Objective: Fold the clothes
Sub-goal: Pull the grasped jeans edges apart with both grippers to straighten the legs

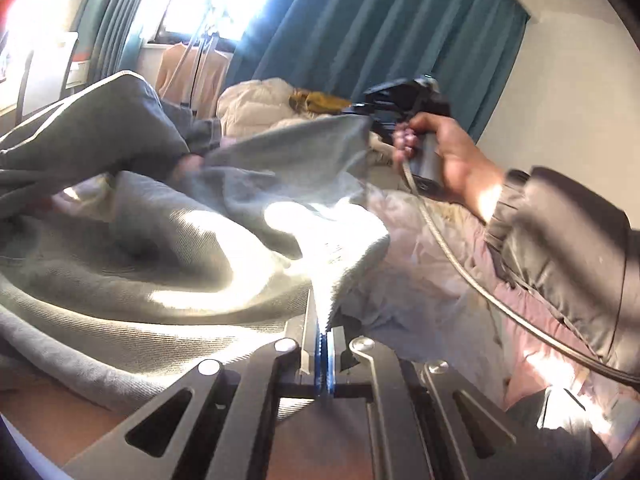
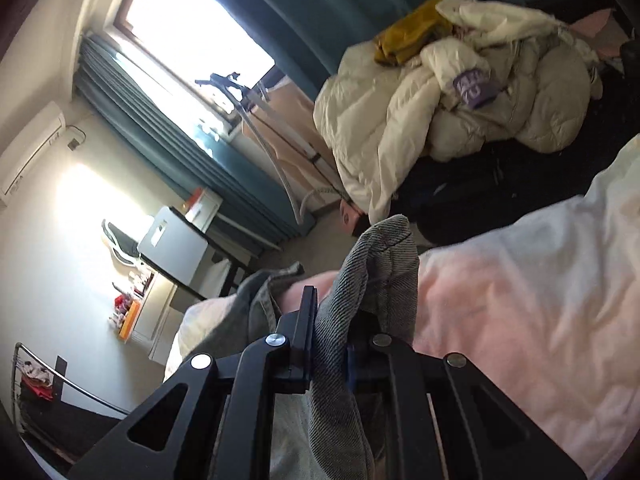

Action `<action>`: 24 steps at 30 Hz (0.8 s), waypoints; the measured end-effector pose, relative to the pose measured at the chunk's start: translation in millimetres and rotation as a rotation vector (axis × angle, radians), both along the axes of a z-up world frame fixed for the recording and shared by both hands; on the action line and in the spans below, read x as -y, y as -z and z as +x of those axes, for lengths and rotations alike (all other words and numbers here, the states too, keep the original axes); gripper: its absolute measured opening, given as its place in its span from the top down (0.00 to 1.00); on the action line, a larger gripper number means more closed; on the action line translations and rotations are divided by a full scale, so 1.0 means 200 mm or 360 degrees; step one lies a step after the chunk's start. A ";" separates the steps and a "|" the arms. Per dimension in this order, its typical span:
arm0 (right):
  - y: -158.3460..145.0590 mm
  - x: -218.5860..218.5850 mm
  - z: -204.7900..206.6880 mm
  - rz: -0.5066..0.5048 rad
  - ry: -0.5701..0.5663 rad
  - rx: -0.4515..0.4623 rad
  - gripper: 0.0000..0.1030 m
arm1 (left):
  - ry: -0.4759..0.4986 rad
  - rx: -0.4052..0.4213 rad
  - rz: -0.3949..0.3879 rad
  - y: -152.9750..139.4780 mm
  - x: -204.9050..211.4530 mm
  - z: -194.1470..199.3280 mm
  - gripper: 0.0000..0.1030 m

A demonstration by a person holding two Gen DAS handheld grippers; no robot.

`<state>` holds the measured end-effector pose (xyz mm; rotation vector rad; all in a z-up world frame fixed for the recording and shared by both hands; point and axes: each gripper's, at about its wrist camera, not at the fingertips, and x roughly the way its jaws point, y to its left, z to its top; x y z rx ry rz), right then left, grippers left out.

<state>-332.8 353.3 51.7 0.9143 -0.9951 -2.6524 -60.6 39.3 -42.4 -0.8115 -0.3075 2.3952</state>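
Two grippers hold one grey denim garment (image 1: 168,216) between them. Left gripper (image 1: 325,340): jaws fully closed, a thin sunlit fold of the denim pinched between the blue pads; from the pinch the cloth rises ahead of the gripper and fans out to its left in loose heaps. Right gripper (image 2: 332,320): jaws nearly closed, clamped on a thick bunched corner of the same denim, which stands up past the fingertips and shows a stitched hem; more of the cloth hangs down between the fingers toward the camera. In the left wrist view the right gripper (image 1: 400,100) sits ahead and to the right of the left one, raised, with a corner of denim stretched up to it; the right hand (image 1: 444,152) wraps its handle, a dark sleeve (image 1: 560,248) behind it, a cable (image 1: 460,264) trailing from the handle. Pink bedsheet (image 2: 520,300) lies under and to the right of the right gripper. Beyond both grippers, well apart from the denim: a cream puffer jacket (image 2: 392,120) heaped up, a mustard-yellow cloth (image 2: 404,36) on top of it. Teal curtains (image 1: 380,28) and a bright window (image 2: 192,28) stand behind. Motion blur softens the denim near the right gripper.
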 end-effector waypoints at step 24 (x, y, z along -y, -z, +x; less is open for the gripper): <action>0.46 -0.65 1.30 -0.0455 0.0587 0.0284 0.93 | -0.0035 0.0285 -0.0317 0.05 -0.01 0.14 0.82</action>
